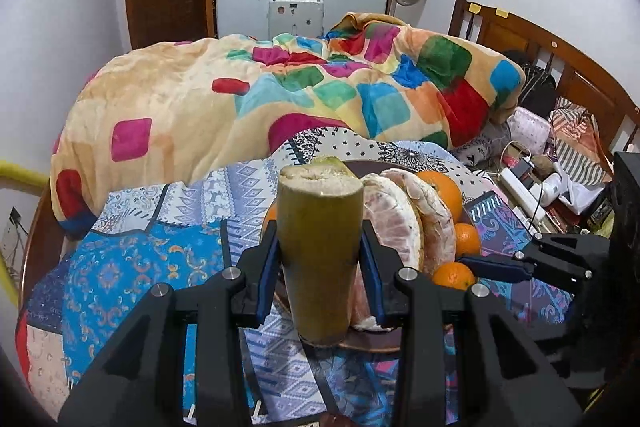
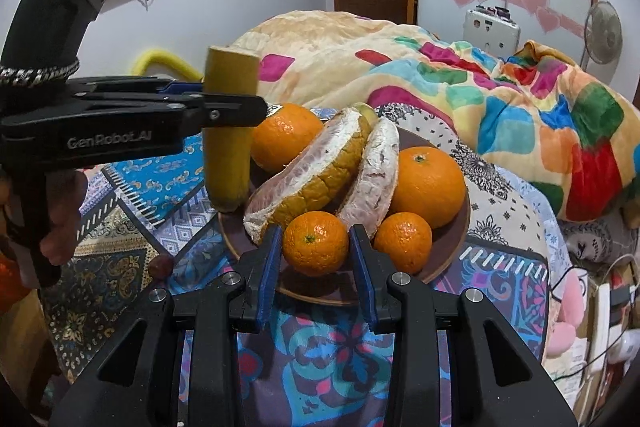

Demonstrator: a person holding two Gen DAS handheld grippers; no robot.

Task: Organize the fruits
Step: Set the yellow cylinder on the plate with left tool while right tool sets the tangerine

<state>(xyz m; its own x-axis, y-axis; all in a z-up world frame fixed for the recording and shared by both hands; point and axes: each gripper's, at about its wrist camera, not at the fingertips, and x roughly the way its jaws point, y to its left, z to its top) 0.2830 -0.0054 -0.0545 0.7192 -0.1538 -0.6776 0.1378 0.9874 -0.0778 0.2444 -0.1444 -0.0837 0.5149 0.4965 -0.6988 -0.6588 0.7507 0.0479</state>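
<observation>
My left gripper is shut on an upright green-yellow cut stalk piece, held at the left rim of the brown plate; the stalk piece and left gripper also show in the right wrist view. The plate holds two peeled pomelo wedges, two large oranges and two small oranges. My right gripper stands around the front small orange, pads close beside it; contact is unclear. It also shows in the left wrist view.
The plate sits on a patterned bedsheet. A bunched colourful blanket lies behind it. A small dark fruit lies on the sheet left of the plate. Clutter and cables lie by the wooden headboard at right.
</observation>
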